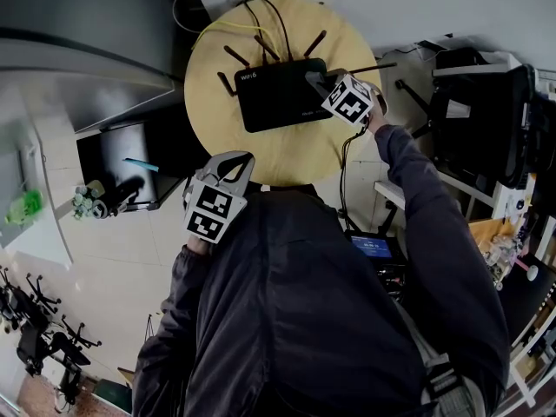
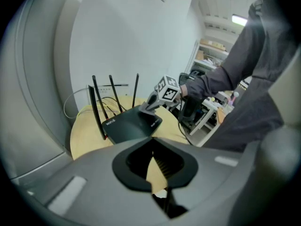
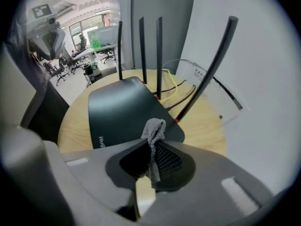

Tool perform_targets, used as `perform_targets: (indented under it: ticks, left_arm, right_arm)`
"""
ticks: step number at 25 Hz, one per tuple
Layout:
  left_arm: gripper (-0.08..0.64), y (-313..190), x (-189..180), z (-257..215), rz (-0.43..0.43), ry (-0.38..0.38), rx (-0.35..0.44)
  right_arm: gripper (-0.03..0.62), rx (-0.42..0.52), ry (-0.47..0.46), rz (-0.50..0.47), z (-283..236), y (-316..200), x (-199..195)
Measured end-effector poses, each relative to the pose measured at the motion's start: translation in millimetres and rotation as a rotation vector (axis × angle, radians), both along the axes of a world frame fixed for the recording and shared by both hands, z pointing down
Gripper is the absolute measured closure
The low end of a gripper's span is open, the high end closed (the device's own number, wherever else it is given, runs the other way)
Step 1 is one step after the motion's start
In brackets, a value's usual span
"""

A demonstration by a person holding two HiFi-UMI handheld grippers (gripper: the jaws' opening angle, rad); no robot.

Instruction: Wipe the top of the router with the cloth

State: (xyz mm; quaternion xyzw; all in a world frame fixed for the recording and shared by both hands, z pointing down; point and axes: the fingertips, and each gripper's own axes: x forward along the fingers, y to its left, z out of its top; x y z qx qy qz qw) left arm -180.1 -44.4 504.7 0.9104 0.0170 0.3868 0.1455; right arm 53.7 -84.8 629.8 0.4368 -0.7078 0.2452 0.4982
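right claw (image 1: 316, 78) grips the grey cloth (image 3: 154, 132) (a bunched tuft) over a corner of the black router (image 1: 276, 95) on the round wooden bench (image 1: 280, 160); left claw (image 1: 241, 158), clenched and empty, hangs by the bench edge.

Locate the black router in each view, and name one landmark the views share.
Head view: router upper centre, on the round wooden table.
Left gripper view: router centre-left, antennas up.
Right gripper view: router centre, just beyond the cloth.
Shared landmark: the round wooden table.
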Motion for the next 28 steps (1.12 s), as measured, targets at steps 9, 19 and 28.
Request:
perform_targets:
  ticks: [9,19,28]
  left_arm:
    - [0.560,-2,-1,0,-0.009,-0.002,-0.003]
    - [0.560,2,2,-1,0.007,0.002,-0.002]
    - [0.560,3,1,-1,0.014,0.003,-0.003]
  right_arm:
    - [0.568,-0.024,0.064,-0.008,11,-28,21]
    - [0.568,-0.042,0.019,-0.025,11,18,-5]
    - [0.567,-0.057,-0.030,-0.023,11,68,-36]
